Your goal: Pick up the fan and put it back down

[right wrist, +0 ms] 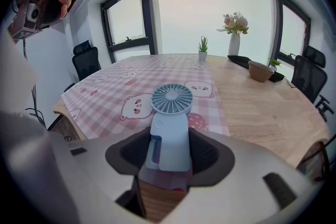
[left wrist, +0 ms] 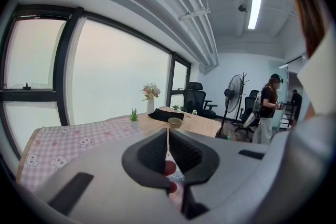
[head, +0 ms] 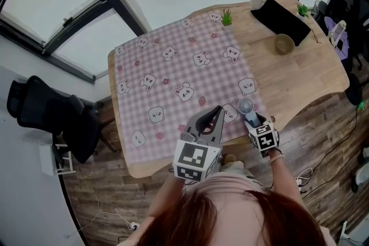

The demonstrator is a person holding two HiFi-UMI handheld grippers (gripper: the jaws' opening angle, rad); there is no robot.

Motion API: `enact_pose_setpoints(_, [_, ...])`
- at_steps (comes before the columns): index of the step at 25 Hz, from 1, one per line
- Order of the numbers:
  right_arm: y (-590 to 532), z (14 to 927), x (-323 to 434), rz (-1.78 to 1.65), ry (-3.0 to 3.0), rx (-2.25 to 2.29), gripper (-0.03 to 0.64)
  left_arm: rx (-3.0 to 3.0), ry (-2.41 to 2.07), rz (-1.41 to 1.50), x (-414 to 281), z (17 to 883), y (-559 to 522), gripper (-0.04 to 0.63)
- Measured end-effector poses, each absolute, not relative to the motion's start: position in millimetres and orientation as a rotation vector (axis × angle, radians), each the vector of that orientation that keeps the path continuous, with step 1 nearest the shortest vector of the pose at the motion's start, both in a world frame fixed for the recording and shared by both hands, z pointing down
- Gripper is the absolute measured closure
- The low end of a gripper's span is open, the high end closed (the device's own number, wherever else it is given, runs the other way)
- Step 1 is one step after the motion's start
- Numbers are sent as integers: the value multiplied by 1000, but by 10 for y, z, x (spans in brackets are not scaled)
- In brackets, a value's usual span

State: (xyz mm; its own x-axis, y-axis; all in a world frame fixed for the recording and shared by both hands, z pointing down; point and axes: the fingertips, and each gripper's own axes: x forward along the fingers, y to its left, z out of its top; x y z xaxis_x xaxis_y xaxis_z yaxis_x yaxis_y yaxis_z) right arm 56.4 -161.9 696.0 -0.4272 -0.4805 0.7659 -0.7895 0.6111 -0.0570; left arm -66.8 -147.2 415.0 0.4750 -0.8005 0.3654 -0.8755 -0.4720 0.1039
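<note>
The right gripper [right wrist: 169, 152] clamps the handheld fan [right wrist: 171, 113] by its handle, long axis running far along the jaws. The left gripper [left wrist: 168, 160] sits closed and empty.

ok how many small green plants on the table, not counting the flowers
2. One plant at the far right corner of the checked cloth, the other beside the black mat. None seem hidden.
</note>
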Motion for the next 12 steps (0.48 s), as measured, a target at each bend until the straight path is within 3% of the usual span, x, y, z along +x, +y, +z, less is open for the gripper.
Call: enact_pose_setpoints(12, [-1635,6889,543,503,-2107,1012,397,2468,-1417,392,-644,4125,-1434,580])
